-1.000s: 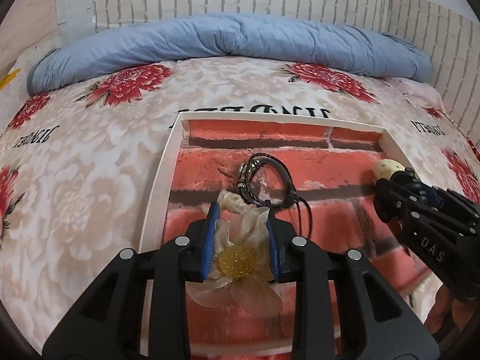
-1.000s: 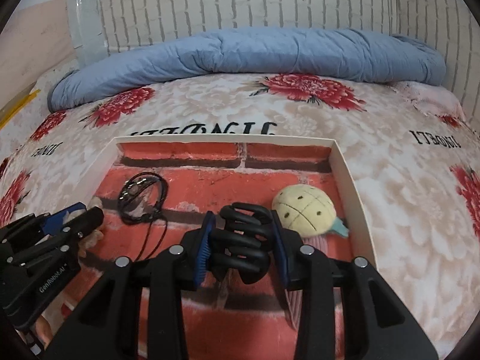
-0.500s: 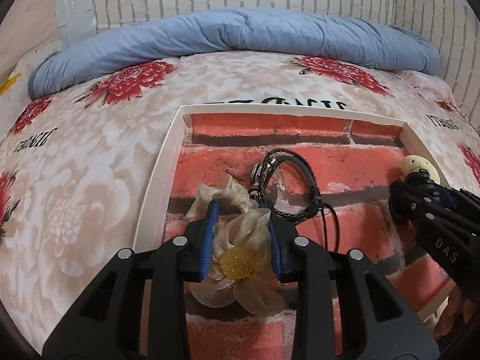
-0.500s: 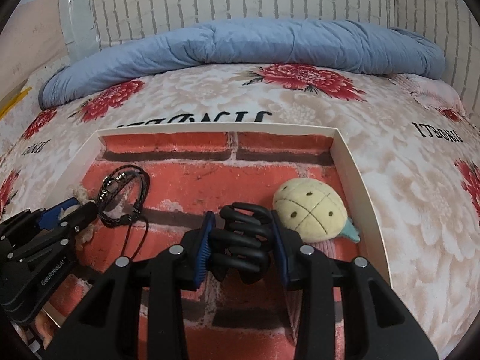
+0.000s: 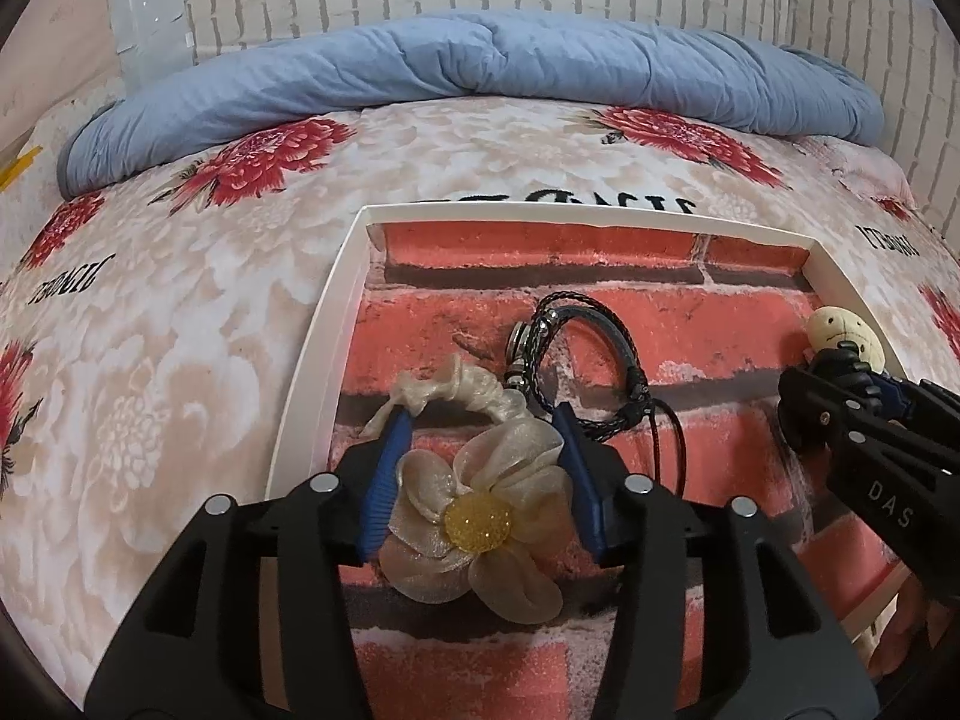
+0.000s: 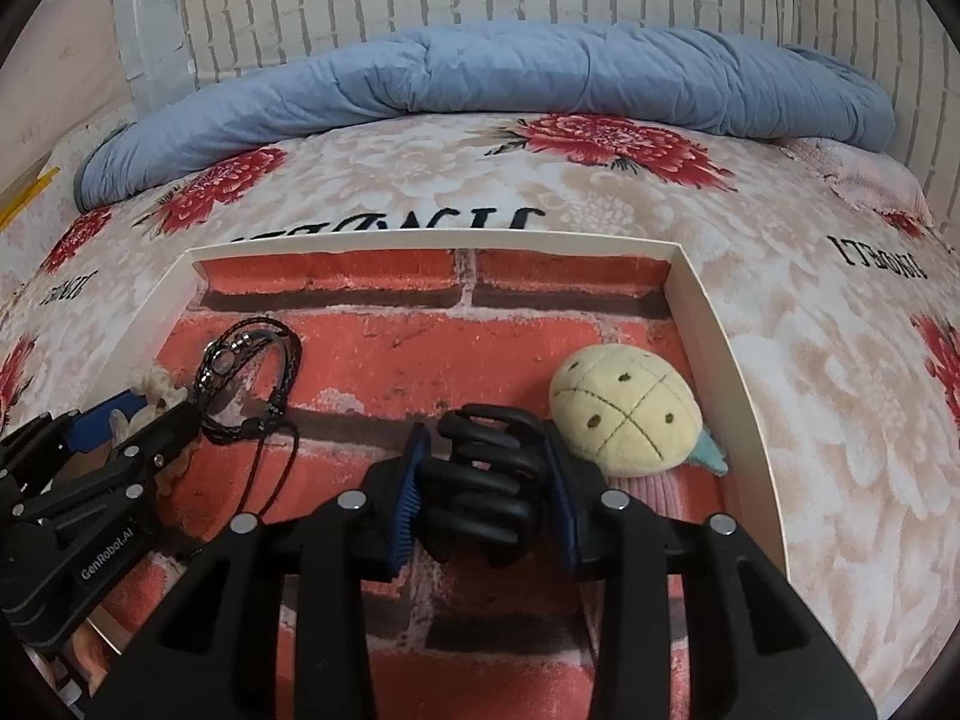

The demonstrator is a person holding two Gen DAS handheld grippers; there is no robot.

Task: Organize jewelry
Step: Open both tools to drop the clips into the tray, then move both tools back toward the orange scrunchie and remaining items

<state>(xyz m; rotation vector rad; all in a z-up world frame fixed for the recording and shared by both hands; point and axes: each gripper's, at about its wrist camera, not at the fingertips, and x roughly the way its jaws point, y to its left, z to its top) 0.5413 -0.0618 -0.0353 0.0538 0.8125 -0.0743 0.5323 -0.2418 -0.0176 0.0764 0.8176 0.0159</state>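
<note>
A white-rimmed tray (image 5: 336, 324) with a red brick-print floor lies on the bed. My left gripper (image 5: 480, 426) has opened around a cream organza flower scrunchie (image 5: 480, 516) with a yellow centre, which rests on the tray floor. A black braided bracelet (image 5: 576, 372) lies just beyond it. My right gripper (image 6: 483, 450) is shut on a black claw hair clip (image 6: 486, 474), low over the tray, next to a cream plush pineapple (image 6: 624, 414). The right gripper also shows in the left wrist view (image 5: 840, 396), and the left gripper in the right wrist view (image 6: 138, 420).
The bed has a floral cover (image 5: 150, 372) around the tray. A rolled blue quilt (image 5: 480, 72) lies at the far side against a brick-pattern wall. The tray's right wall (image 6: 738, 384) stands close to the plush pineapple.
My left gripper's jaws have spread apart and let go of the flower scrunchie, which now lies on the tray. The right gripper has kept its hold on the clip.
</note>
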